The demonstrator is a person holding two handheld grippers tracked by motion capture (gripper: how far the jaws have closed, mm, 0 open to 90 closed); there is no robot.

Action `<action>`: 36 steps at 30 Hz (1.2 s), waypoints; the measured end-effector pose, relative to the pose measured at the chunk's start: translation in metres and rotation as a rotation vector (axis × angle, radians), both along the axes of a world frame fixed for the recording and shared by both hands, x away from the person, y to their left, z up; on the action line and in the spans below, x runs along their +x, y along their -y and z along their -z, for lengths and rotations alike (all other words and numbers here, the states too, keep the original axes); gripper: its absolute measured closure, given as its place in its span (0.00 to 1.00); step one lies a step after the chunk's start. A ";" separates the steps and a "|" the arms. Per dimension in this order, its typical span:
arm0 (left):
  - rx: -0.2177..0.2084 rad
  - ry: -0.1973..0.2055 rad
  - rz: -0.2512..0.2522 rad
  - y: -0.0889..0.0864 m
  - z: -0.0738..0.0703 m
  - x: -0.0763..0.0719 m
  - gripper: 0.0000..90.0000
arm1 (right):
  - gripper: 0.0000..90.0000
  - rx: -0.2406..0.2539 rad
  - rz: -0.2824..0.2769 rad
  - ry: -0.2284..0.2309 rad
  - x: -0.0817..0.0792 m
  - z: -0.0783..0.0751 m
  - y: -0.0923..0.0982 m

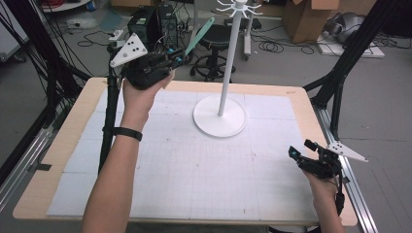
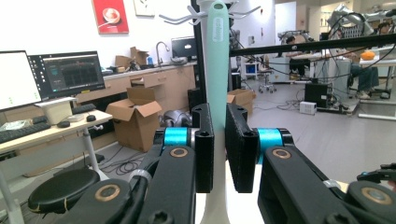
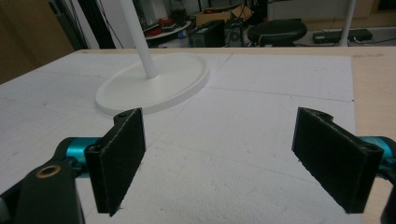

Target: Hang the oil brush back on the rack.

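Mint-green spatula handle (image 2: 217, 56) clamped between the two black jaws of the left gripper (image 2: 219, 149), standing upright in the left gripper view with its pale lower part running down between the pads. Held high above the far left corner of the table (image 1: 63, 145) in the high view, left gripper (image 1: 176, 57) raised in the hand, spatula (image 1: 199, 35) slanting up and away toward the white hanging stand (image 1: 228, 63). Well apart from the stand's hooked crown (image 1: 238, 7); not touching the pole. Round white base (image 1: 219, 116) resting on the white gridded mat (image 1: 194, 174). Right gripper (image 1: 297, 154) low by the near right edge of the mat, jaws spread wide with nothing between them, seen in the right gripper view (image 3: 217, 158) aimed over bare mat toward the stand's base (image 3: 154, 84).
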State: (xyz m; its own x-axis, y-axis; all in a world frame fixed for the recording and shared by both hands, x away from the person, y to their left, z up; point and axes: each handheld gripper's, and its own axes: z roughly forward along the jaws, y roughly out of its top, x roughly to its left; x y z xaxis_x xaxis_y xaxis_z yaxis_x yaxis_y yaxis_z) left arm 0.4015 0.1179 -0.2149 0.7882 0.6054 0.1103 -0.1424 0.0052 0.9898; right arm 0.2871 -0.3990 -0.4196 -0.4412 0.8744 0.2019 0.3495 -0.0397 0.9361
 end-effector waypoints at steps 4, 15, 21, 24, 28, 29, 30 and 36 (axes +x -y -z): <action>0.005 0.018 0.009 0.009 -0.005 0.002 0.91 | 0.18 0.001 0.000 0.002 0.000 0.000 0.001; 0.030 0.027 0.023 0.025 -0.012 0.008 0.91 | 0.18 0.000 0.000 0.003 -0.001 0.000 0.002; 0.045 0.021 0.013 0.030 -0.011 0.010 0.91 | 0.18 0.006 0.003 0.002 -0.001 0.000 0.003; 0.051 0.026 0.007 0.031 -0.010 0.010 0.91 | 0.18 0.005 0.004 0.002 -0.001 0.000 0.003; 0.061 0.032 0.001 0.032 -0.010 0.011 0.91 | 0.18 0.003 0.004 0.003 -0.001 0.000 0.003; 0.063 0.032 -0.006 0.032 -0.010 0.011 0.91 | 0.18 0.007 0.004 0.003 -0.001 0.000 0.003; 0.063 0.030 -0.007 0.032 -0.010 0.012 0.91 | 0.18 0.004 0.003 0.003 -0.001 0.000 0.003; 0.061 0.026 -0.022 0.033 -0.008 0.015 0.91 | 0.18 0.007 0.005 0.001 -0.001 0.000 0.003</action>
